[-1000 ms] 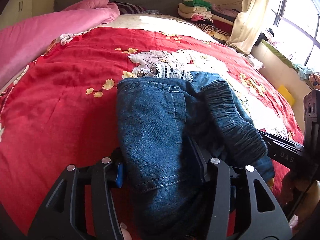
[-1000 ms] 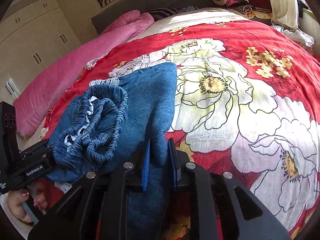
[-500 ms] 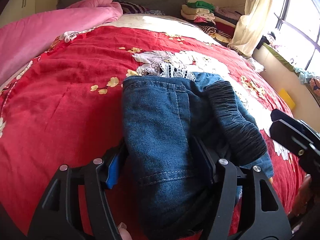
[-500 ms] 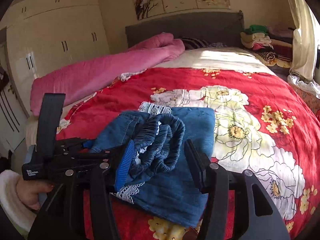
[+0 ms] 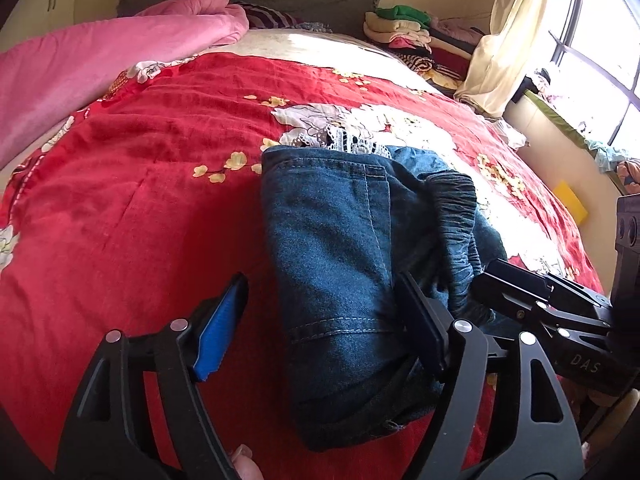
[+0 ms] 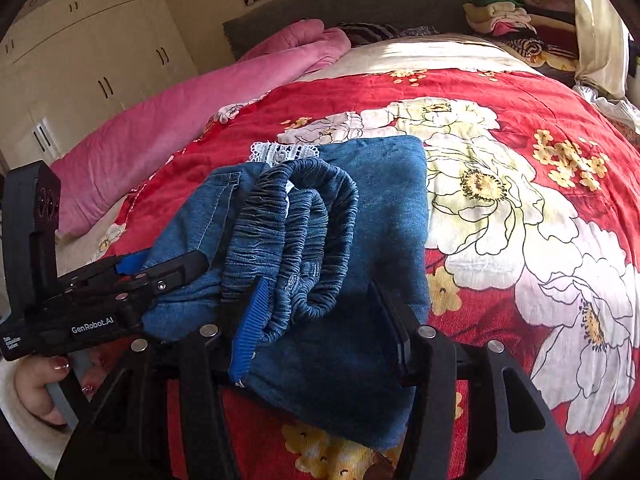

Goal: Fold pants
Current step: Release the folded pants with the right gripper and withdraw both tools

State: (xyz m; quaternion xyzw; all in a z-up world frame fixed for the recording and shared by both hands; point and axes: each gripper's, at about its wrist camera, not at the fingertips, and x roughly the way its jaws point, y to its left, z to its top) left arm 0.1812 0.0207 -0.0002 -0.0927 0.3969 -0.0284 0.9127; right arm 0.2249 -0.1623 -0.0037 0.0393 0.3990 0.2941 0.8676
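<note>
The pants [image 6: 320, 240] lie folded into a compact bundle on the red bedspread [image 5: 120, 200], waistband on top, so the folding looks nearly finished. The left gripper [image 5: 320, 320] and right gripper [image 6: 320, 320] straddle the near edge, spread wide, clamping nothing. At nine o'clock in the right view, the left tool reads "GenRobot.AI".

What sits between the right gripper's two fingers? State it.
The folded jeans, waistband uppermost, lie between the open right gripper fingers on the red quilt; the right wrist view shows this.
</note>
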